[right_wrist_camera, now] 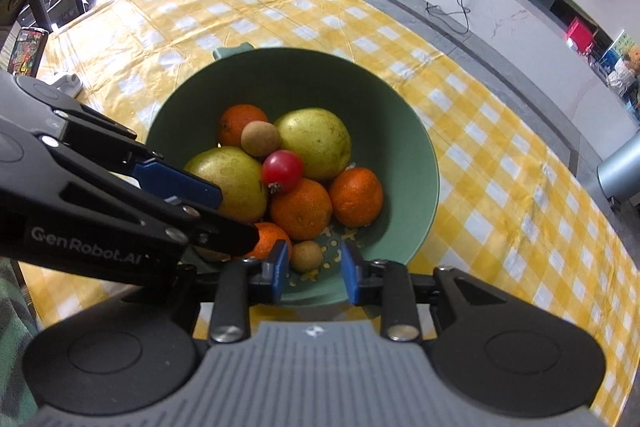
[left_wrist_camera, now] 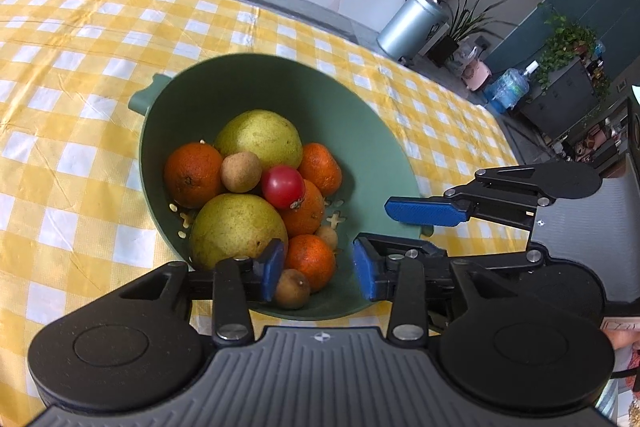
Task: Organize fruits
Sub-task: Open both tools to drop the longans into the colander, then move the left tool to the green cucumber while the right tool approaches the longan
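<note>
Over the near rim of the green bowl (left_wrist_camera: 372, 155), left gripper (left_wrist_camera: 318, 273) parted and empty, right gripper (right_wrist_camera: 314, 273) likewise apart, phone (right_wrist_camera: 26, 51) at the tablecloth's (right_wrist_camera: 500, 167) far-left edge seen only by the right camera, silver bin (left_wrist_camera: 412, 23) clearer from the left.

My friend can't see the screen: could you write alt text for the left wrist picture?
A green bowl on a yellow checked tablecloth holds pears, oranges, a red tomato and small brown fruits. The left claw hangs open over its near rim, nothing between its blue pads.
</note>
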`<state>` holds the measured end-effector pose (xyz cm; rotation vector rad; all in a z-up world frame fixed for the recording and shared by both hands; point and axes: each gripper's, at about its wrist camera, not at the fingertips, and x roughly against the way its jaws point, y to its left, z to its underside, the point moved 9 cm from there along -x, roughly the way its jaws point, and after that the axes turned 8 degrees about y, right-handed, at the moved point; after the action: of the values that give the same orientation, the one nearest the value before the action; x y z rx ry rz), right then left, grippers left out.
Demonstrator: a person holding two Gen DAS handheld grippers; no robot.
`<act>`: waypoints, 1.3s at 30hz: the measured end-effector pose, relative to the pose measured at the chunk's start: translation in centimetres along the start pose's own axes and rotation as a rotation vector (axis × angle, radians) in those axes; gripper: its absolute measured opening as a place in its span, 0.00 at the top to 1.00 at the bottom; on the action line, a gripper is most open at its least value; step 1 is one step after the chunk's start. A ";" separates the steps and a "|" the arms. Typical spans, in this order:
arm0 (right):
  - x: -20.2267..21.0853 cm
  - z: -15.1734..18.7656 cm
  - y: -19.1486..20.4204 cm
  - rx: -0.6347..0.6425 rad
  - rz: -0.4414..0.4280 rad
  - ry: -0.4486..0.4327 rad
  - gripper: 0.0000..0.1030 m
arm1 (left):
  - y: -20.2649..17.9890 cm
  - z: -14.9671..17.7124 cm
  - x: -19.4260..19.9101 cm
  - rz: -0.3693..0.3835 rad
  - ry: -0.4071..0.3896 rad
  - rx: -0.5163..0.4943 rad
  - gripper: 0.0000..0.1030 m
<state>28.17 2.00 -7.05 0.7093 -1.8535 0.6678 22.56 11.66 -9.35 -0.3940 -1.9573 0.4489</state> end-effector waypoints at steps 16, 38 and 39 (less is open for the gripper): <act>6.1 3.1 -2.1 -0.214 0.043 -0.179 0.59 | -4.7 0.3 3.3 0.048 -0.157 -0.180 0.51; 6.5 20.6 -4.7 -0.738 0.021 -0.129 0.49 | -13.4 7.7 -0.4 0.158 0.004 -0.630 0.39; 6.3 20.9 -4.6 -0.741 0.016 -0.125 0.49 | -13.6 8.2 -0.9 0.155 0.025 -0.648 0.38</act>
<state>16.74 -17.19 -7.85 0.2459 -2.0253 -0.0817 14.42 -1.76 -6.79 -0.9587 -2.0214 -0.1129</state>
